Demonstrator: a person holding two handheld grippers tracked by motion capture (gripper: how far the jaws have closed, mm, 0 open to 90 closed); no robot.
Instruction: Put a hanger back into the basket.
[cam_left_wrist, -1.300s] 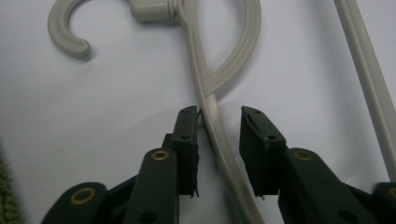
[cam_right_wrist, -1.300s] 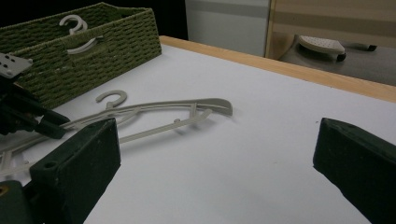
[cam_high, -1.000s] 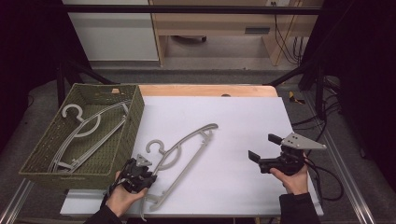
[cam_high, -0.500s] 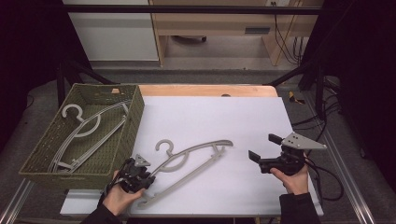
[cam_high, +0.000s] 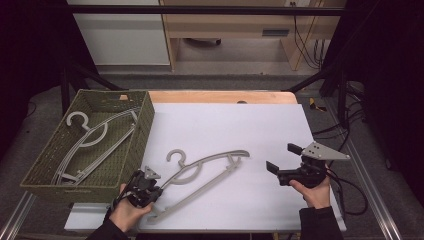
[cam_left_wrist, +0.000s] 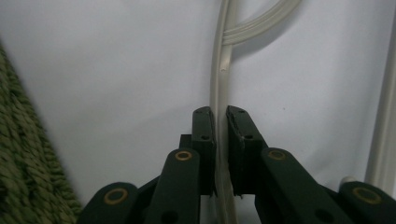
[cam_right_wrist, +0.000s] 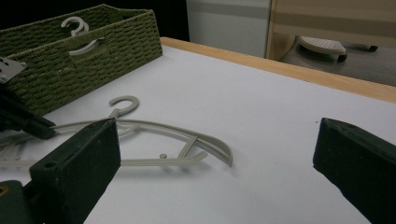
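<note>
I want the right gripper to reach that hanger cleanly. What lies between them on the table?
Nothing: in the high view, bare white table separates the right gripper from the hanger.

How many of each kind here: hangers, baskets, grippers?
Hangers: 2, one on the table, one in the basket
Baskets: 1
Grippers: 2, left shut on the table hanger, right open
Total: 5
</note>
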